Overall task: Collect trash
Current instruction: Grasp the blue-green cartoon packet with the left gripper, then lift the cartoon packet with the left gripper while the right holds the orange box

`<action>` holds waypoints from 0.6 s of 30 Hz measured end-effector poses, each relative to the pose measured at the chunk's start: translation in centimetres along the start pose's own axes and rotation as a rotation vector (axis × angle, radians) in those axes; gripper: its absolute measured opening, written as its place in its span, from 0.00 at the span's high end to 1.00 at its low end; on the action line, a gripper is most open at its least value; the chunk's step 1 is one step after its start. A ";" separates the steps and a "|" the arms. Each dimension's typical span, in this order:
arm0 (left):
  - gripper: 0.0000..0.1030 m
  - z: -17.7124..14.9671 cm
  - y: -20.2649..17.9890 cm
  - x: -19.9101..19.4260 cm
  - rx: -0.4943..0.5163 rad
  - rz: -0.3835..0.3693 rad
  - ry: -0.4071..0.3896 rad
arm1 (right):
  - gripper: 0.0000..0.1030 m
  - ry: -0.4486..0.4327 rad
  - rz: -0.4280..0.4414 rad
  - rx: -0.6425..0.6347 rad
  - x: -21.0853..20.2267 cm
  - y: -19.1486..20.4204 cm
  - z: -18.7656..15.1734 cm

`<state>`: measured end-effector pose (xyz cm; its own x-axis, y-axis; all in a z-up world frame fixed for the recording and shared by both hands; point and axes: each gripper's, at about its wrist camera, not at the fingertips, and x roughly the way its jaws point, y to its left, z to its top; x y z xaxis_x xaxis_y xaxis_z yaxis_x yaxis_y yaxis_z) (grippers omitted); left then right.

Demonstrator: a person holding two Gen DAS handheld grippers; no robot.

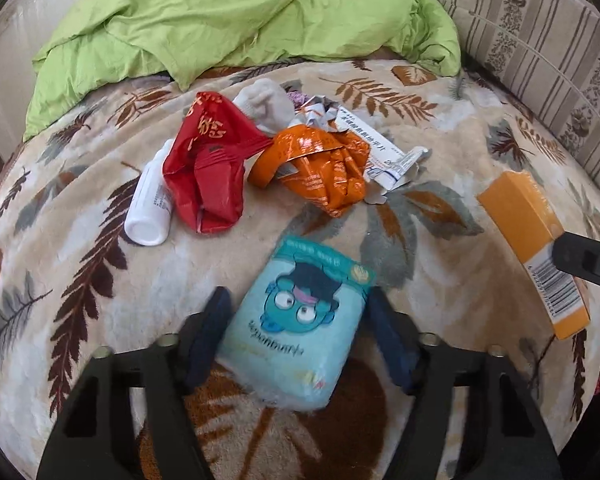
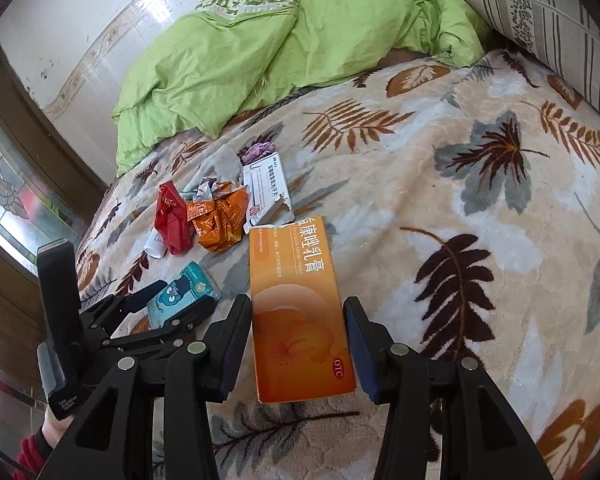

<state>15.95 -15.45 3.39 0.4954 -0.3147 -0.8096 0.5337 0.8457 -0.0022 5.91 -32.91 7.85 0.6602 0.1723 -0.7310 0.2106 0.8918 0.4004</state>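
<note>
Trash lies on a leaf-patterned blanket [image 1: 440,184]. A light blue tissue pack [image 1: 296,320] with a cartoon face lies between the fingers of my left gripper [image 1: 296,312], which is open around it. An orange medicine box [image 2: 296,304] lies between the fingers of my right gripper [image 2: 298,320], also open. The box shows in the left wrist view [image 1: 528,236] at the right, and the tissue pack in the right wrist view [image 2: 180,294]. Beyond lie a red wrapper [image 1: 208,168], an orange wrapper [image 1: 320,168], a white bottle [image 1: 150,200], a torn white box [image 1: 376,148] and a grey sock [image 1: 266,100].
A crumpled green quilt [image 1: 220,20] lies at the far side of the bed. A striped pillow [image 1: 540,40] stands at the right. A wall [image 2: 80,20] and a window [image 2: 4,184] are at the left. The left gripper shows in the right wrist view [image 2: 168,300].
</note>
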 end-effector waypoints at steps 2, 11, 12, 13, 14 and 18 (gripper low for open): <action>0.50 -0.1 0.1 -0.1 -0.007 0.014 0.003 | 0.51 -0.004 -0.001 -0.002 -0.2 0.0 0.0; 0.66 -0.5 0.8 -3.1 -0.081 0.023 -0.059 | 0.51 -0.051 -0.019 -0.054 -1.2 1.6 -0.2; 0.66 -0.5 0.8 -3.7 -0.088 0.022 -0.072 | 0.51 -0.058 -0.023 -0.063 -1.3 1.9 -0.2; 0.66 -0.6 0.7 -4.4 -0.091 0.027 -0.090 | 0.51 -0.070 -0.026 -0.079 -1.5 2.3 -0.3; 0.66 -0.8 0.5 -5.1 -0.090 0.035 -0.109 | 0.51 -0.076 -0.028 -0.088 -1.7 2.5 -0.3; 0.66 -1.5 -0.3 -7.4 -0.085 0.074 -0.166 | 0.51 -0.116 -0.057 -0.139 -2.4 3.4 -0.7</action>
<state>11.09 -12.72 8.54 0.6412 -0.3116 -0.7013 0.4353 0.9003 -0.0021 4.55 -30.00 10.60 0.7305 0.0774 -0.6785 0.1537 0.9494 0.2738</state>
